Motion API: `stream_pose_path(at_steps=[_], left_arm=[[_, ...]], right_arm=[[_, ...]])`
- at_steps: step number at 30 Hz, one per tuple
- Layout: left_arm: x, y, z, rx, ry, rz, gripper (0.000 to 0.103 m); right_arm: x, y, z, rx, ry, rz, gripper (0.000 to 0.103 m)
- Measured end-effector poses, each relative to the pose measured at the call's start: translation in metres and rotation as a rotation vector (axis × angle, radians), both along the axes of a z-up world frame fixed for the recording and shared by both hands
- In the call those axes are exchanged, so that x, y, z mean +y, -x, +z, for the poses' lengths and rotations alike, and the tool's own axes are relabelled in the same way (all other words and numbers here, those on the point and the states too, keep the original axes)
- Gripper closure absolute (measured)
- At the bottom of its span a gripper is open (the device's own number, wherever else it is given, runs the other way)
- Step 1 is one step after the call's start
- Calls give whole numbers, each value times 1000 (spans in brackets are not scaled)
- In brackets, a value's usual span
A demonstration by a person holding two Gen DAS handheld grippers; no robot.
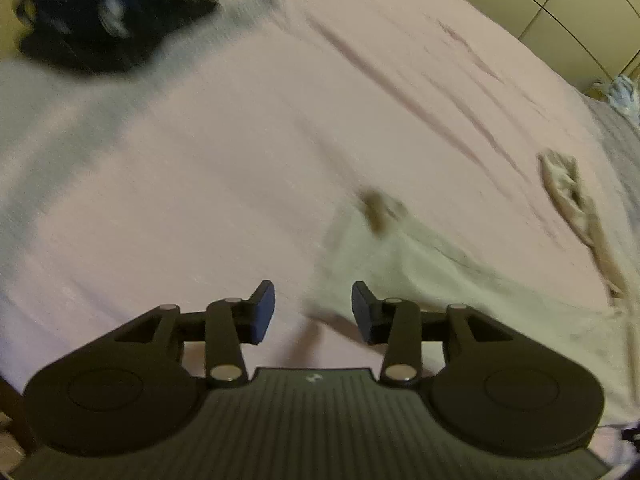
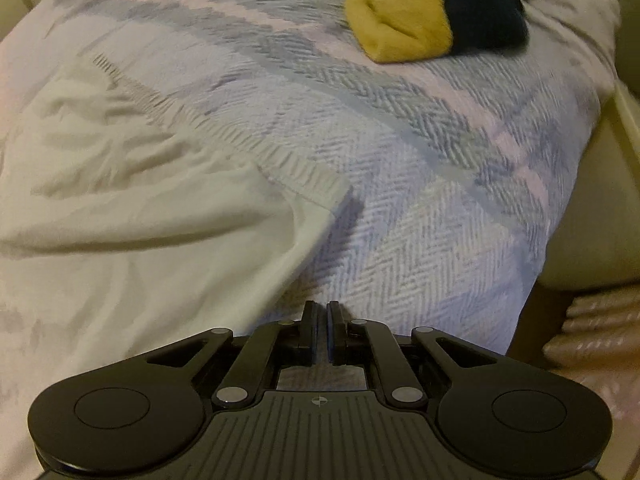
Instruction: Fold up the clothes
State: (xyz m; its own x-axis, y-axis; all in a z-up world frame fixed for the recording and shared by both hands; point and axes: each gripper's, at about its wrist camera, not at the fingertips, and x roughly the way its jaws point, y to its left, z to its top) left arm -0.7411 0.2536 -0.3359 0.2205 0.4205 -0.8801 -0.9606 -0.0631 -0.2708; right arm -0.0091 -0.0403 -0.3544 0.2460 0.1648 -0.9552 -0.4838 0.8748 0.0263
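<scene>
A white garment (image 1: 440, 280) lies rumpled on the pink bed sheet (image 1: 200, 160), with a small brown patch (image 1: 376, 208) at its far edge. My left gripper (image 1: 313, 300) hangs open over the sheet at the garment's left edge, with nothing between its fingers. In the right wrist view the same white garment (image 2: 140, 208) spreads to the left, its ribbed hem (image 2: 248, 148) on a herringbone blanket (image 2: 400, 200). My right gripper (image 2: 322, 312) stands over the blanket just right of the cloth's edge. Its pads are almost together with only a thin slit, and nothing is between them.
A beige garment (image 1: 572, 200) lies on the bed at the right. A dark blue pile (image 1: 100, 20) sits at the far left. A yellow and navy garment (image 2: 420, 12) rests at the blanket's far end beside a pillow (image 2: 580, 20). Wardrobe doors (image 1: 560, 8) stand beyond the bed.
</scene>
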Motion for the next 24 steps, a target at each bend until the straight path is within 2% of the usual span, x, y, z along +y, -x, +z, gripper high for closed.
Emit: stream_pose_path(at_steps=[3, 5, 6, 7, 8, 9, 10, 12, 13, 15, 16, 18, 20, 22, 24], left_arm=[[2, 1, -28, -157, 123, 134, 65], [0, 12, -43, -273, 146, 286, 67], [-1, 18, -51, -332, 157, 363, 73], [-3, 25, -58, -398, 149, 453, 93], [-4, 29, -63, -459, 139, 523, 103], [-5, 33, -68, -507, 132, 586, 103], [-4, 34, -66, -507, 111, 611, 103], [3, 32, -40, -396, -2, 557, 103], [5, 31, -20, -346, -82, 497, 103], [7, 31, 12, -280, -181, 393, 103], [6, 30, 23, -243, -192, 339, 103], [3, 21, 28, -115, -172, 233, 103], [-11, 15, 10, 15, -112, 162, 101], [-18, 17, -17, 139, -17, 142, 99], [-18, 27, -31, 154, 17, 166, 99]], right_arm=[[-4, -2, -1, 14, -36, -46, 91], [-7, -4, -2, 21, -56, -66, 90], [-8, -5, -2, 21, -64, -70, 90], [-9, -5, -2, 21, -71, -73, 90], [-10, -6, -2, 20, -78, -75, 90], [-10, -5, -2, 17, -80, -69, 91], [-10, -5, -3, 14, -77, -60, 91], [-11, -8, -2, 14, -70, -54, 103], [-11, -9, -2, 14, -66, -52, 103], [-14, -11, -2, 24, -70, -51, 103], [-16, -12, -1, 31, -75, -48, 103], [-18, -11, -1, 32, -78, -20, 103], [-22, -10, -1, 35, -80, -8, 103], [-25, -10, -1, 38, -79, 2, 103], [-28, -12, 0, 38, -67, 13, 103]])
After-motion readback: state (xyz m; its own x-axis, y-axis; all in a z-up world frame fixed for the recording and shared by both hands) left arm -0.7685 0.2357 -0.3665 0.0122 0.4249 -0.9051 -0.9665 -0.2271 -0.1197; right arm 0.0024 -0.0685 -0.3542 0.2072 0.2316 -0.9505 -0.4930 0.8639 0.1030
